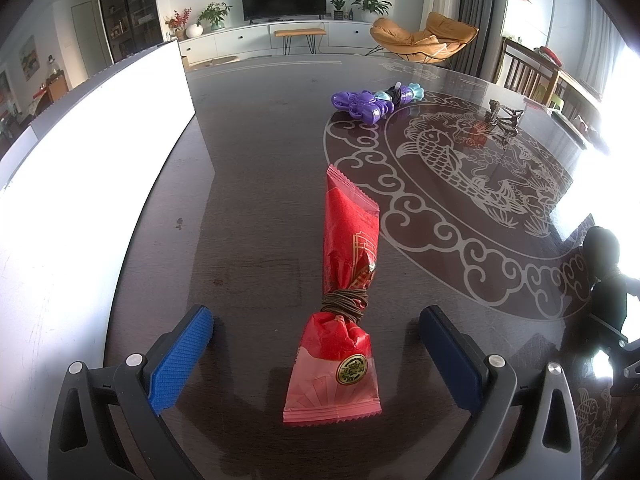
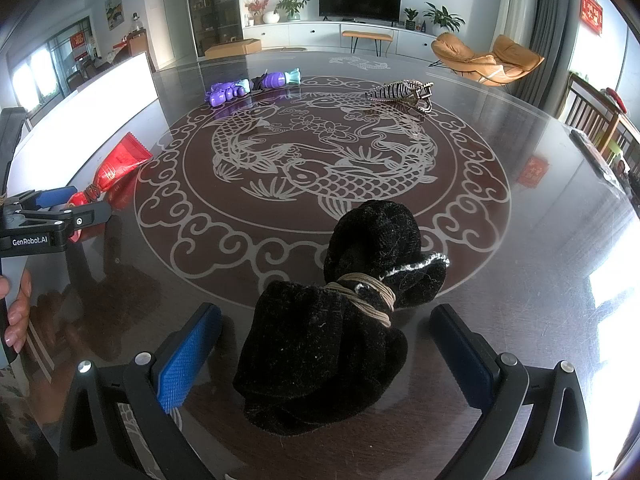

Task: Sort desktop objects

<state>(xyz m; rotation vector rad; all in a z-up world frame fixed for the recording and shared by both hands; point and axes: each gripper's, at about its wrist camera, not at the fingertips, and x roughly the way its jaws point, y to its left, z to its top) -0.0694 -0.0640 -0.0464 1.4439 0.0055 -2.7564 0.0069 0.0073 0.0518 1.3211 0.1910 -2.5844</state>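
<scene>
Glossy dark table (image 1: 256, 184) with a fish pattern; your left gripper (image 1: 316, 336) gapes wide around the crinkly red packet (image 1: 344, 280), your right gripper (image 2: 326, 332) likewise around the fuzzy black sock (image 2: 332, 344), gripping neither.

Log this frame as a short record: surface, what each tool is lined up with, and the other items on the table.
surface: dark glossy table with a fish motif
left tool: open, straddling a red snack packet tied with a rubber band
right tool: open, straddling a black sock bundle tied with a rubber band
other items: purple toy, metal hair claw, white box
</scene>
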